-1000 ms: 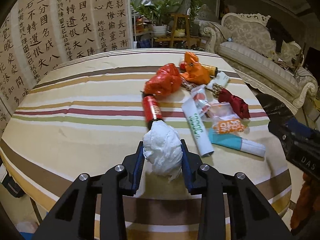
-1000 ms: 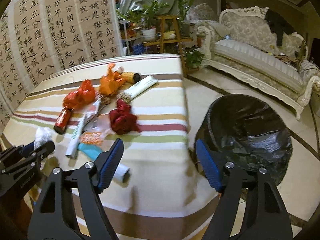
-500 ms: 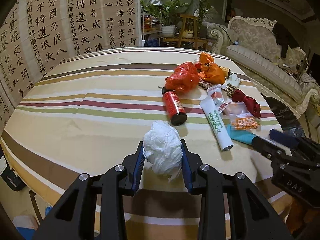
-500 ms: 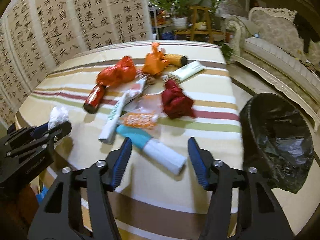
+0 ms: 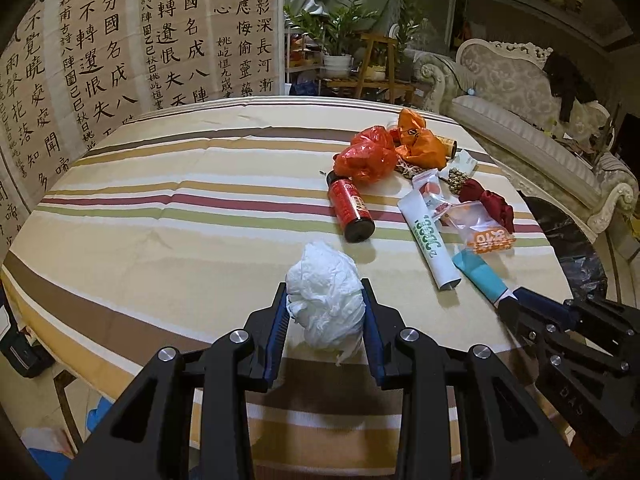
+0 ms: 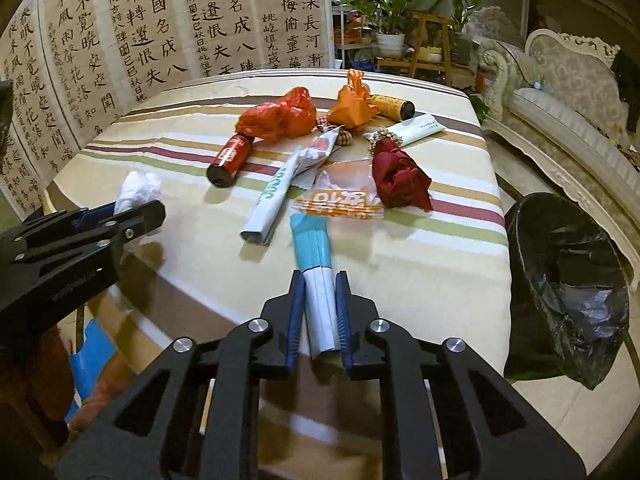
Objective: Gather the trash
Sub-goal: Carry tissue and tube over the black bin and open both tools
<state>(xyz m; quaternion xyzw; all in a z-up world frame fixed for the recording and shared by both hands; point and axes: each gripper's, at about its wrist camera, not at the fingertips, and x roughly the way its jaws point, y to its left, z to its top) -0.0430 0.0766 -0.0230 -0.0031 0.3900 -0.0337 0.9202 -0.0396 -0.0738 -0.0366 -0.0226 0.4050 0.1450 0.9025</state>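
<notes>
Right wrist view: both grippers loaded, drop risk at the bin

Right wrist view shows the right gripper clenched on the white end of a teal-and-white tube; the teal end points away toward the litter pile. The grip sits near one end, so the long free part could swing or slip out when lifted. That is a judgement from the hold point only.

Left wrist view shows the left gripper grasping a crumpled white tissue, squeezed between both blue pads and raised just above the striped table. The wad is soft; a loose fold hangs below and could tear free or snag.

Remaining trash lies together on the far right part of the table: a red can, a white tube with green print, a red plastic bag, an orange bag, a dark red cloth and an orange-printed wrapper. The teal end touches that wrapper, so pulling the tube may drag the wrapper off the edge.

A black-lined bin stands on the floor right of the table. Its liner sags inward, narrowing the mouth; a release made off-centre could land on the floor. The two grippers are close together, and crossing paths to the bin risks a knock.
</notes>
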